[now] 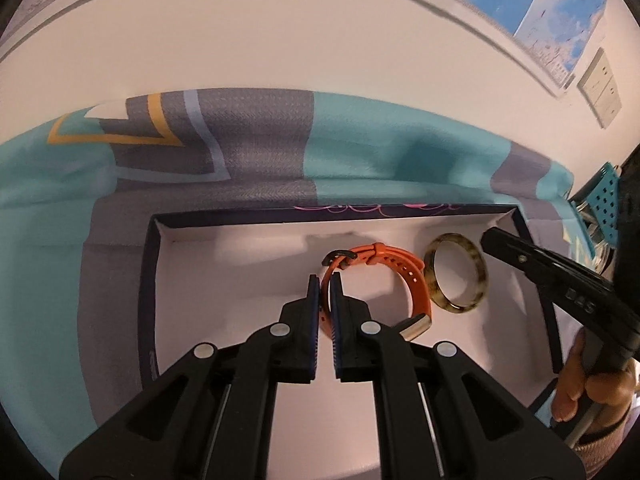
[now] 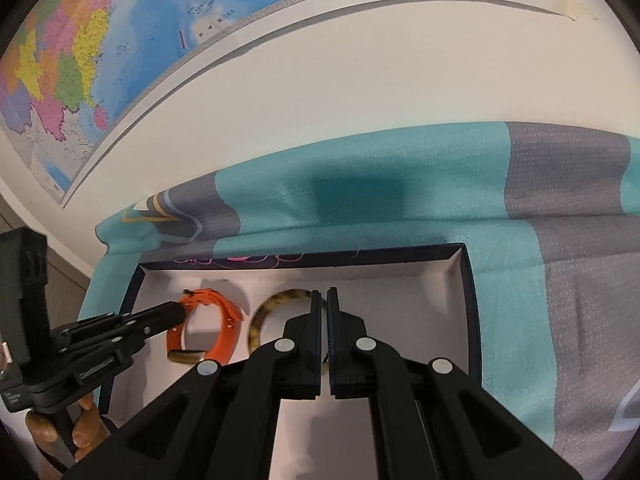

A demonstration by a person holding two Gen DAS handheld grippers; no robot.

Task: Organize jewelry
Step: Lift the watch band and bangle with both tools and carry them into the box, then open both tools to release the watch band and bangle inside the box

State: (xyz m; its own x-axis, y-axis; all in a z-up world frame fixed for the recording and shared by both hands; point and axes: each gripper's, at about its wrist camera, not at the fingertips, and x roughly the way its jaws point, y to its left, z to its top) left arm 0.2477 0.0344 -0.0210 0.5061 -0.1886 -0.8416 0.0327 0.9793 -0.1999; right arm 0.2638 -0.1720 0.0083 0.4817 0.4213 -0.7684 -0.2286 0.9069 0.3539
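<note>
Nearest the left wrist lens, the left gripper (image 1: 324,296) has its blue-padded fingers pressed together on the strap of the orange watch (image 1: 384,280), close to the dark buckle. That watch stands on its edge on the white floor of the open box (image 1: 240,280), its pale metal case at the near end of the loop. Just beside it, on its right, lies the tortoiseshell bangle (image 1: 456,272), tilted up, close to the watch; whether they touch cannot be told. The right gripper (image 2: 324,300) is clamped on the bangle's rim, seen edge-on in the thin slit between its pads in the right wrist view, where most of the bangle's near arc is hidden behind the fingers. Raised lettering on the left tool's side in that view is too blurred to read, as is the marking on the right tool in the left view.

Farther back, the box's dark rear wall carries pink looping script (image 2: 248,258), not legible. The box sits on a teal and grey cloth (image 1: 360,148) with a yellow and pale-blue outline pattern. Beyond it rises a white wall bearing a coloured map (image 2: 80,52); its small print cannot be made out. A pale wall switch plate (image 1: 600,88) shows at the far right of the left view.
</note>
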